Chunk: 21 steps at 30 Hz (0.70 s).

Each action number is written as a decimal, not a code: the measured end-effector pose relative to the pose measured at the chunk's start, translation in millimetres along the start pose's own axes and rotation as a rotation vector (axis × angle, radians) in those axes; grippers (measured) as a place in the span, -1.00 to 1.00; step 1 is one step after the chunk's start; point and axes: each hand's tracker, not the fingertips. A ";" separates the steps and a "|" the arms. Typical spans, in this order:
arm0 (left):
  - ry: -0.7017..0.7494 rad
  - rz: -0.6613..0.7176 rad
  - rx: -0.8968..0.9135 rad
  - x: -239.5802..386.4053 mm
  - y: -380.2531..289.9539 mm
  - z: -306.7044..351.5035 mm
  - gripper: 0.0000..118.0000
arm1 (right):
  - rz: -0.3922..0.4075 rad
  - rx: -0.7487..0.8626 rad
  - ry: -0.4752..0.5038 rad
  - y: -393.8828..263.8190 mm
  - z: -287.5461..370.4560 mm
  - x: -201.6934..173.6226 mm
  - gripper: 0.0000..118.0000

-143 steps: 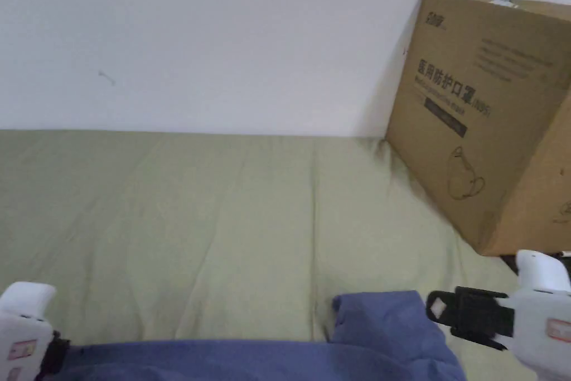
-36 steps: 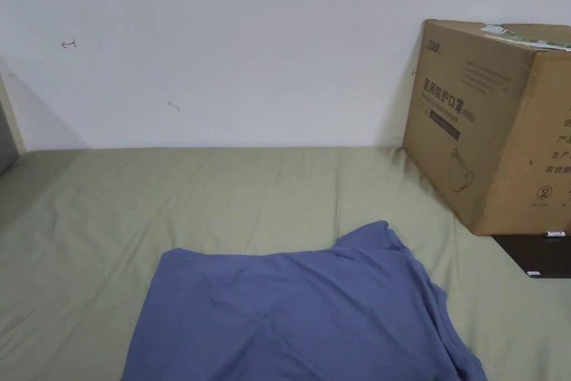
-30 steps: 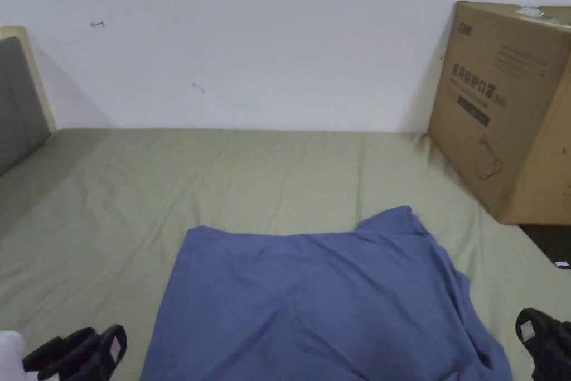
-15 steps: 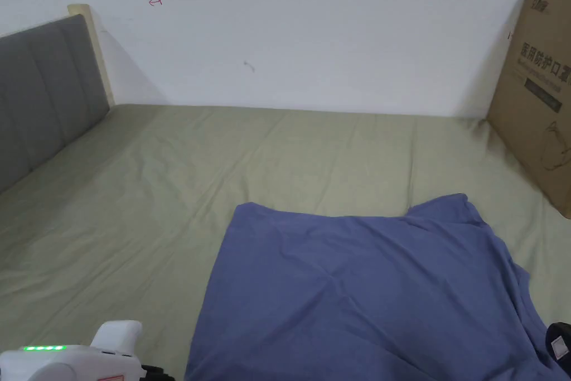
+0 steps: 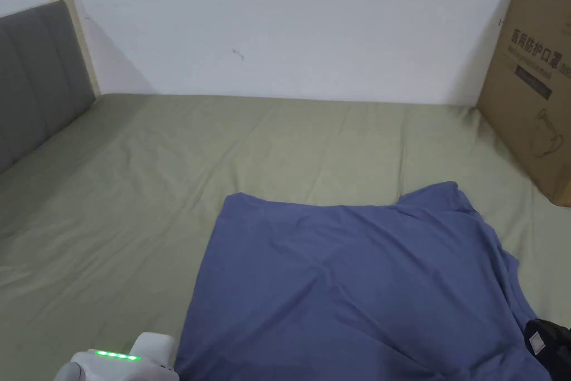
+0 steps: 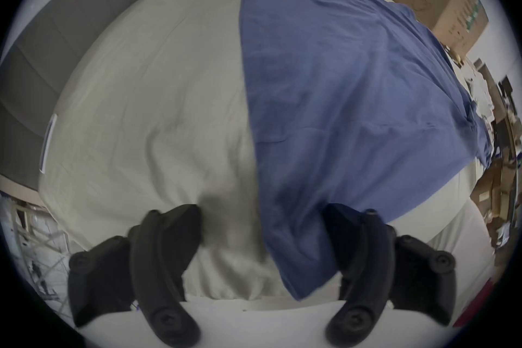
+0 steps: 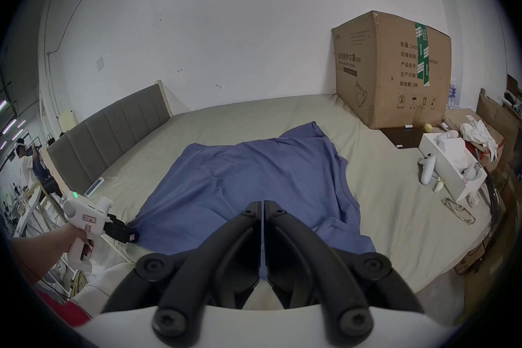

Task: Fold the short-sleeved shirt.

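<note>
Head view: the blue shirt lies spread on the green sheet of the bed, a sleeve poking out at its far right corner toward the cardboard box. The left gripper sits at the near left corner; its jaws are cut off by the frame edge.

Left gripper view: the left gripper has its jaws spread wide, straddling the shirt's near left corner; nothing is pinched. Recommended: bring the corner well between the jaws and take both layers before closing.

Right gripper view: the right gripper has its jaws pressed together at the near hem; the cloth appears caught between them, though the blur at the tips leaves this uncertain. The left gripper, in the person's hand, is at the opposite hem corner.

Orientation, as judged: hem toward the person, sleeve end toward the wall; long axis runs near to far. Matched tension on both hem corners should keep the fold square
</note>
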 end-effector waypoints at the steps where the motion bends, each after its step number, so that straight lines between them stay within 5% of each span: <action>1: 0.023 -0.022 0.023 3.1 -1.3 6.3 0.20 | -0.004 -0.001 -0.004 -1.8 0.3 2.9 -0.97; 3: -0.026 -0.045 0.064 5.3 -3.0 16.7 -0.64 | -0.026 -0.006 -0.024 -6.0 0.7 11.2 -0.97; 4: -0.027 -0.037 0.066 7.2 -4.9 18.8 -0.90 | -0.045 -0.018 -0.032 -8.5 -0.2 16.6 -0.97; 9: -0.067 0.026 0.088 -1.0 -6.3 24.6 -0.93 | -0.152 -0.133 -0.128 -27.6 -19.4 65.7 -0.96; 10: -0.089 0.056 0.097 -4.8 -5.7 26.8 -0.93 | -0.182 -0.176 -0.127 -31.5 -27.1 78.9 -0.68; 12: -0.119 0.089 0.123 -9.7 -4.3 32.7 -0.93 | -0.232 -0.261 -0.130 -39.0 -42.7 101.4 0.67; 13: -0.126 0.084 0.140 -11.3 -4.4 37.8 -0.93 | -0.231 -0.342 -0.166 -42.0 -53.4 109.3 0.97; 15: -0.132 0.078 0.151 -6.5 -2.1 49.4 -0.94 | -0.253 -0.402 -0.193 -49.7 -63.0 121.7 0.96; 16: -0.137 0.082 0.158 -6.4 -1.3 52.8 -0.94 | -0.187 -0.476 -0.214 -48.6 -70.5 124.6 0.96; 21: -0.152 0.120 0.154 -3.9 1.9 55.1 -0.94 | -0.117 -0.750 -0.217 -84.7 -106.3 132.4 0.89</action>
